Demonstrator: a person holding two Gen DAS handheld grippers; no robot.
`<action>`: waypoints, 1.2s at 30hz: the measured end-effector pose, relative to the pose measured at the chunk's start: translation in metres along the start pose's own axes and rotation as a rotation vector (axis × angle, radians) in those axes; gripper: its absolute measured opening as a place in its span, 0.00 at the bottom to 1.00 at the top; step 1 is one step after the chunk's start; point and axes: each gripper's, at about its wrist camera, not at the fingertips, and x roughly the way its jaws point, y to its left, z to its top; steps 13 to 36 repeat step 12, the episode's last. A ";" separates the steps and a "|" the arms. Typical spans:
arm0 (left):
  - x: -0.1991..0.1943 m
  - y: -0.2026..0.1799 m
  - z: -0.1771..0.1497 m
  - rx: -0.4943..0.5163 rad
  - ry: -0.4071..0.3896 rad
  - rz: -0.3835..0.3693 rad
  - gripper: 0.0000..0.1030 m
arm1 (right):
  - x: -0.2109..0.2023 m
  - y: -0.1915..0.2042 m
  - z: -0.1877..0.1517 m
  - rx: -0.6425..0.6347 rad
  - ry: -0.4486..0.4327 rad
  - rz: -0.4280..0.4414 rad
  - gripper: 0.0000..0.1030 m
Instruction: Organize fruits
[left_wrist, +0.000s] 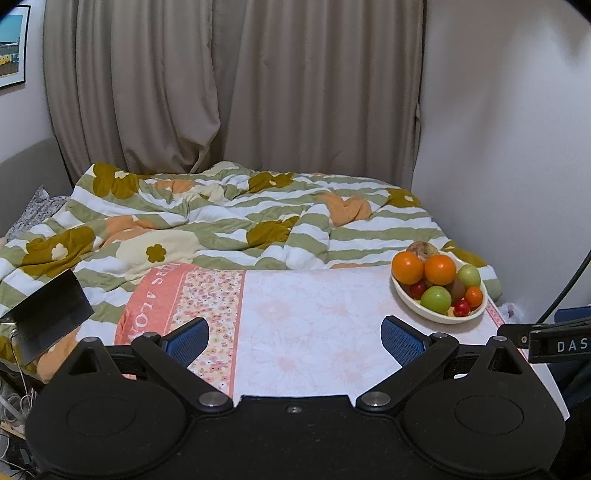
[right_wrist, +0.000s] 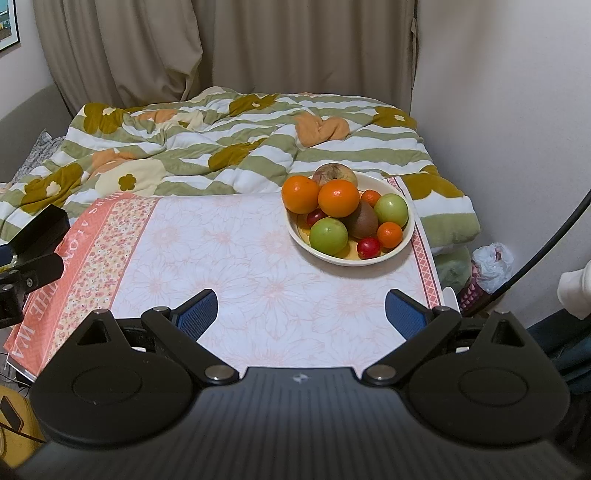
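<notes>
From the left wrist cam, the left hand-held gripper (left_wrist: 294, 339) is hovering over the bench (left_wrist: 314, 332) with its blue pads (left_wrist: 188, 338) spread wide, nothing between them. The bowl (left_wrist: 436, 314) is sitting off at the far right corner of the cloth, piled with two oranges (left_wrist: 407, 266), two green apples (left_wrist: 436, 299), a kiwi (left_wrist: 459, 288), a couple of small red fruits (left_wrist: 461, 307) and a brownish fruit (left_wrist: 423, 250) peeking up at the back. A striped flowery duvet (left_wrist: 221, 221) is lying rumpled on the bed behind, curtains (left_wrist: 229, 85) hanging beyond it. Over on the right wrist cam, the right hand-held gripper (right_wrist: 301, 314) is also gaping wide and holding nothing, sitting above the near edge of the bench (right_wrist: 240, 277). The bowl (right_wrist: 402, 242) is showing up ahead and a bit right, well apart from the pads (right_wrist: 404, 314), all the fruit resting inside it. A white plastic bag (right_wrist: 493, 264) is slumping on the floor right of the bench.
</notes>
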 end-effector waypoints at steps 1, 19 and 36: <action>0.000 0.000 0.000 0.001 -0.003 0.002 0.98 | 0.000 -0.001 0.001 -0.001 0.000 0.000 1.00; 0.006 -0.004 -0.001 -0.005 0.026 0.032 0.99 | 0.004 0.000 -0.003 0.003 0.015 0.005 1.00; 0.006 -0.004 -0.001 -0.005 0.026 0.032 0.99 | 0.004 0.000 -0.003 0.003 0.015 0.005 1.00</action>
